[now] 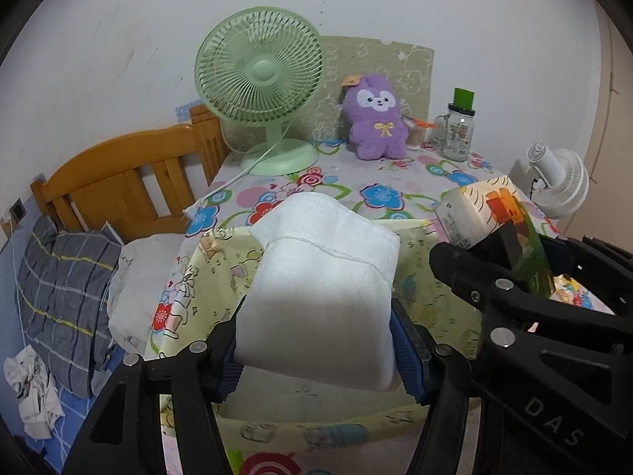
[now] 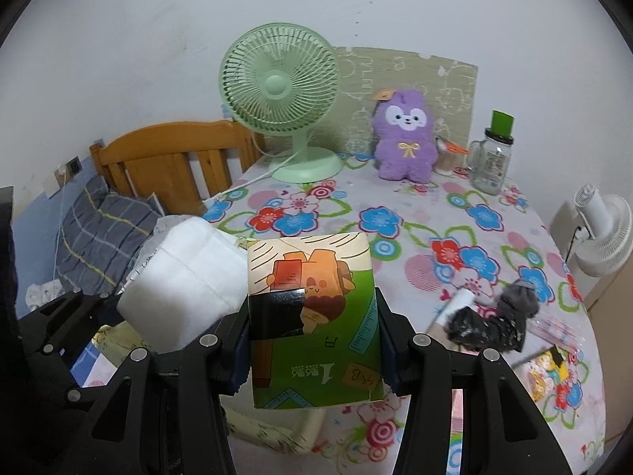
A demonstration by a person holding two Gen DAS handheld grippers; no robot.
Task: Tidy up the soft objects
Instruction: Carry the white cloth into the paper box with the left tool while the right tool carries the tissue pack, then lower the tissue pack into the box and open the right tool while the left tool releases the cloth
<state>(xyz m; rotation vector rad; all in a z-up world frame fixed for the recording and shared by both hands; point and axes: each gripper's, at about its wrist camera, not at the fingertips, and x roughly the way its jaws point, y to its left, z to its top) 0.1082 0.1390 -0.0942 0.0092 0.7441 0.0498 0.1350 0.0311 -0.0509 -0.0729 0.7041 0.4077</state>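
My left gripper (image 1: 316,340) is shut on a white soft pack of tissues (image 1: 320,277), held over a pale yellow fabric bin (image 1: 431,289) with cartoon prints. My right gripper (image 2: 312,340) is shut on a green and yellow printed tissue pack (image 2: 312,316), pinched at its sides. That printed pack (image 1: 490,217) shows at the right of the left wrist view, and the white pack (image 2: 186,285) sits left of it in the right wrist view. A purple plush toy (image 1: 378,122) (image 2: 405,138) stands upright at the back of the flowered table (image 2: 474,229).
A green desk fan (image 1: 261,91) and a glass jar with a green lid (image 1: 459,130) stand at the table's back. Dark crumpled socks (image 2: 494,316) lie at the right. A white fan (image 2: 605,233) sits beyond the right edge; a wooden bed with a plaid pillow (image 1: 63,289) is left.
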